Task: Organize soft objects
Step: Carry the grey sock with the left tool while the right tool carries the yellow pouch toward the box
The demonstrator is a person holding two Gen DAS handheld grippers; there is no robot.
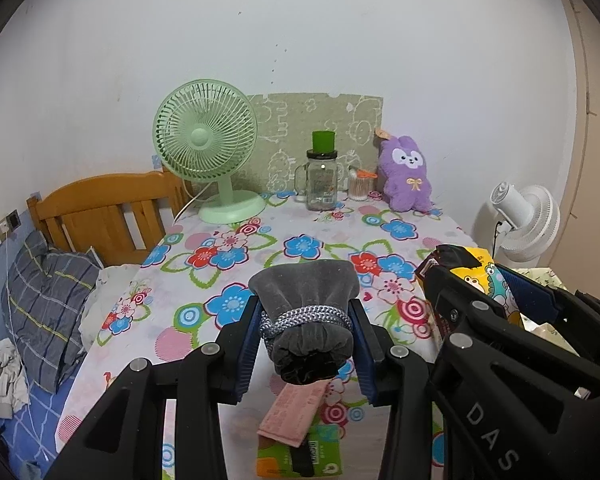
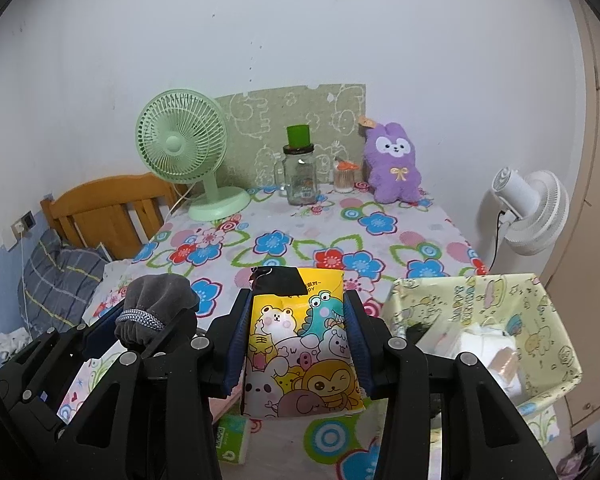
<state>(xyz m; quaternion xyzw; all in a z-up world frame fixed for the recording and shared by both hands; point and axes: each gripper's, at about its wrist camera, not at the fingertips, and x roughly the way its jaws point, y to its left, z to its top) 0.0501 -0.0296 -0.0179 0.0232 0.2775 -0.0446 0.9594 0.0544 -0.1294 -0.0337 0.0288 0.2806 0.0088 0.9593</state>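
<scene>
My left gripper (image 1: 305, 312) is shut on a grey velvet pouch (image 1: 306, 304) tied with a speckled cord, held above the flowered tablecloth (image 1: 260, 248). My right gripper (image 2: 298, 312) is shut on a yellow cartoon-animal packet (image 2: 300, 344), also lifted off the table. Each gripper shows in the other's view: the right one with its packet (image 1: 480, 276) at the right edge, the left one with the pouch (image 2: 156, 304) at the left. A purple plush rabbit (image 1: 406, 172) sits at the table's far right corner. Under the grippers lie a pink cloth (image 1: 292, 412) and a green tissue pack (image 1: 300, 456).
A green desk fan (image 1: 206, 140), a glass jar with a green cup on it (image 1: 322, 176) and a swab pot (image 1: 360, 186) line the far edge. A yellow fabric bin (image 2: 480, 320) holding white items stands at the right, a white fan (image 2: 532, 208) behind it. Bed and pillow (image 1: 48, 304) lie left.
</scene>
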